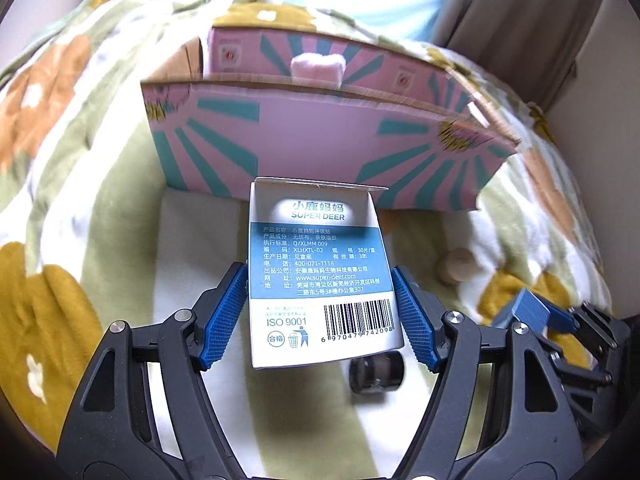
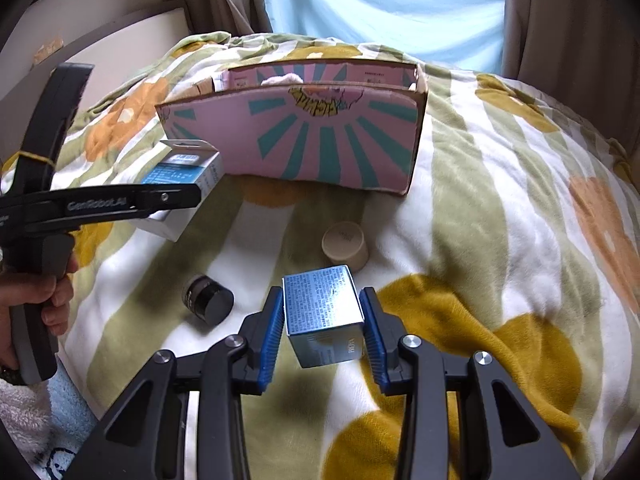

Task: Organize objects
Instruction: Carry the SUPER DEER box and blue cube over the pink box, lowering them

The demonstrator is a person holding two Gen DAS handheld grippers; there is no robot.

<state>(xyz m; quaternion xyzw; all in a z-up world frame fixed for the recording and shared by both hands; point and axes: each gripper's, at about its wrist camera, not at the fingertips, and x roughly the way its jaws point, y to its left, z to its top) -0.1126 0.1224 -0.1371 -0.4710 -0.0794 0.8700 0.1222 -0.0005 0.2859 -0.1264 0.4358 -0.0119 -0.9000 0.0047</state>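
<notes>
- under both tools lies a flowered blanket (image 2: 480,208), curtains behind it.
- my left gripper (image 1: 320,312) pinches a white and blue carton (image 1: 320,272) between its blue pads, lifted just before the pink cardboard box (image 1: 320,136).
- my right gripper (image 2: 323,328) pinches a small silver box (image 2: 324,316).
- near on the blanket lie a black jar (image 2: 208,300) and a beige cup (image 2: 346,246), apart from each other.

Open pink cardboard box (image 2: 320,144): teal sunburst stripes. Fleece blanket (image 2: 500,208): white, green stripes, mustard and orange flowers. Small white carton (image 1: 320,272): blue label panel.
</notes>
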